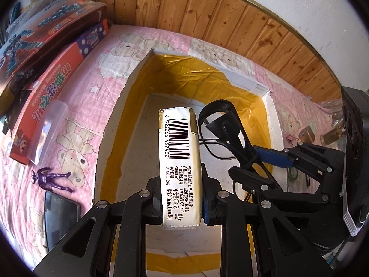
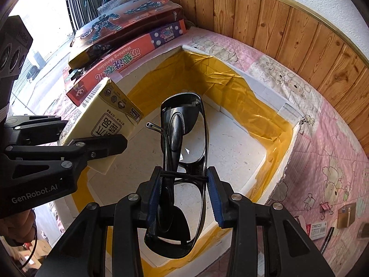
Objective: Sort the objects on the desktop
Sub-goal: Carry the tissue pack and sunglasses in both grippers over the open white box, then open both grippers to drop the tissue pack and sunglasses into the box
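Your left gripper (image 1: 181, 204) clamped a soft cream tissue pack (image 1: 180, 161) mid-body; your right gripper (image 2: 184, 191), at 3 o'clock, pinched probably fragile black folded sunglasses (image 2: 182, 161).

wood-panelled wall (image 1: 207, 7), pink quilt (image 2: 322, 161), daylight

light: bright daylight | glare: blown-out window (image 2: 39, 34) | edges: fisheye-bent, dark corners | focus: sharp

Pink teddy-bear quilt (image 1: 110, 87) with a white foam box (image 1: 115, 124) sitting on it. Left of the box: toy boxes (image 1: 53, 69), purple figure (image 1: 52, 180), phone (image 1: 60, 217).
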### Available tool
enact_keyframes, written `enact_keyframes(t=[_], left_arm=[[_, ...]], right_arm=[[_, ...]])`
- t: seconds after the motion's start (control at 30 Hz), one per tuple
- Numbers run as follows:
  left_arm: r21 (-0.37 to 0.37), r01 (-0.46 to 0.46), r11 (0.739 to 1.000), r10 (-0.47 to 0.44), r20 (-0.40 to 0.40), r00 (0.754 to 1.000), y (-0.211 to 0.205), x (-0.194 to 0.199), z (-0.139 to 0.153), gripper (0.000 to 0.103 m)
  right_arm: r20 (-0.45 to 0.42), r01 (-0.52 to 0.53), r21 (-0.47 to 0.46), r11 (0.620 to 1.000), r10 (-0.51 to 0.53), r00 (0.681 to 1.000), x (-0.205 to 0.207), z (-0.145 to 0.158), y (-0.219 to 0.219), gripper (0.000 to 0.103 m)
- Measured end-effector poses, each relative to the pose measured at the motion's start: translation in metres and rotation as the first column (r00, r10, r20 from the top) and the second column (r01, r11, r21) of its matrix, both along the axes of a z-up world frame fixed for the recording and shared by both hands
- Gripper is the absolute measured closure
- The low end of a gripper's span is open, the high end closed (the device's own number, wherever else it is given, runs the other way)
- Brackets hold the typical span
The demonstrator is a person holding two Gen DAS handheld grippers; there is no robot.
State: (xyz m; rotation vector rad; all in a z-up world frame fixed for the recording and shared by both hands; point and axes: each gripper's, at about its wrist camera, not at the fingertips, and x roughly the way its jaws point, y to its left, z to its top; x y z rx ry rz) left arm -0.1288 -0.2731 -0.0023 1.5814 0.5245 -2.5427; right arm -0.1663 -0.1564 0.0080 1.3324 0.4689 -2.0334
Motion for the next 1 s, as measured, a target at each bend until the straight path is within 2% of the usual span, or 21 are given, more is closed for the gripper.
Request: enact_keyframes(t=[0.23, 0.43, 0.53, 0.57, 0.63, 0.73, 0.9, 1.0], left_arm=[[0.024, 0.001, 1.000, -0.002, 0.070, 0.998, -0.007, -0.029, -0.018, 0.080], [0.033, 0.010, 0.999, -0.015, 0.154, 0.988, -0.008, -0.061, -0.054, 0.080], [0.032, -0.014, 0.999, 0.009, 0.168, 0.986, -0.011, -0.073, -0.069, 0.078], [0.053, -0.024, 0.998, 0.015, 0.172, 0.985, -0.014, -0.077, -0.074, 0.077], [0.039, -0.058, 0.998, 0.049, 0.203, 0.978, -0.018, -0.081, -0.082, 0.075], [0.056, -0.073, 0.996, 0.060, 0.205, 0.977, -0.023, -0.081, -0.080, 0.061], [0.058, -0.088, 0.994, 0.075, 0.198, 0.977, -0.028, -0.070, -0.060, 0.057], [0.042, -0.087, 0.995, 0.078, 0.174, 0.982, -0.025, -0.055, -0.041, 0.057]], right_arm=[[0.012, 0.009, 0.101, 0.995, -0.011, 1.000, -0.024, -0.019, -0.008, 0.063], [0.021, 0.023, 0.205, 0.979, -0.028, 0.999, -0.046, -0.036, -0.018, 0.063], [0.022, 0.038, 0.228, 0.973, -0.044, 0.999, -0.053, -0.042, -0.021, 0.063], [0.030, 0.045, 0.225, 0.973, -0.054, 0.998, -0.055, -0.044, -0.021, 0.063], [0.036, 0.064, 0.224, 0.973, -0.074, 0.997, -0.059, -0.046, -0.022, 0.060], [0.028, 0.083, 0.197, 0.977, -0.091, 0.995, -0.056, -0.039, -0.021, 0.053], [0.000, 0.089, 0.157, 0.984, -0.090, 0.996, -0.039, -0.013, -0.016, 0.039], [-0.001, 0.086, 0.132, 0.987, -0.087, 0.996, -0.026, 0.002, -0.007, 0.039]])
